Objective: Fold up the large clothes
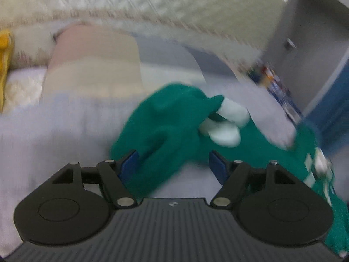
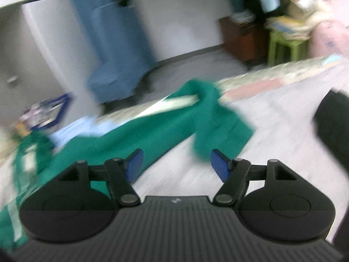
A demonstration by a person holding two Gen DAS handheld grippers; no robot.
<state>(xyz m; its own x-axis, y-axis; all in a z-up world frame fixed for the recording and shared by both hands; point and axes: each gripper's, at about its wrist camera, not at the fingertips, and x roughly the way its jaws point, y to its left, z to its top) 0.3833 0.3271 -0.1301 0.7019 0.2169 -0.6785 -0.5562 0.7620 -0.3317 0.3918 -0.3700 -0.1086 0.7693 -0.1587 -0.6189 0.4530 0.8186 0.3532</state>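
Two tongs, both released: my left tongs (image 1: 173, 163) and right tongs (image 2: 175, 163) stand with jaws apart, gripping nothing. The green garment (image 1: 165, 118) lies bunched on the pale bed (image 1: 54, 135) just beyond them, its white cuffs (image 1: 226, 122) at the far right. Risk, as I judge it: the loose heap may slump or twist, so a re-grip catches the wrong layer. Blur hides seams; the garment's right end is cut off.

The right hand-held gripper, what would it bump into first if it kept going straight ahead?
Probably the green garment lying bunched on the pale bed sheet, just beyond the open right hand-held gripper. Blur makes depth uncertain.
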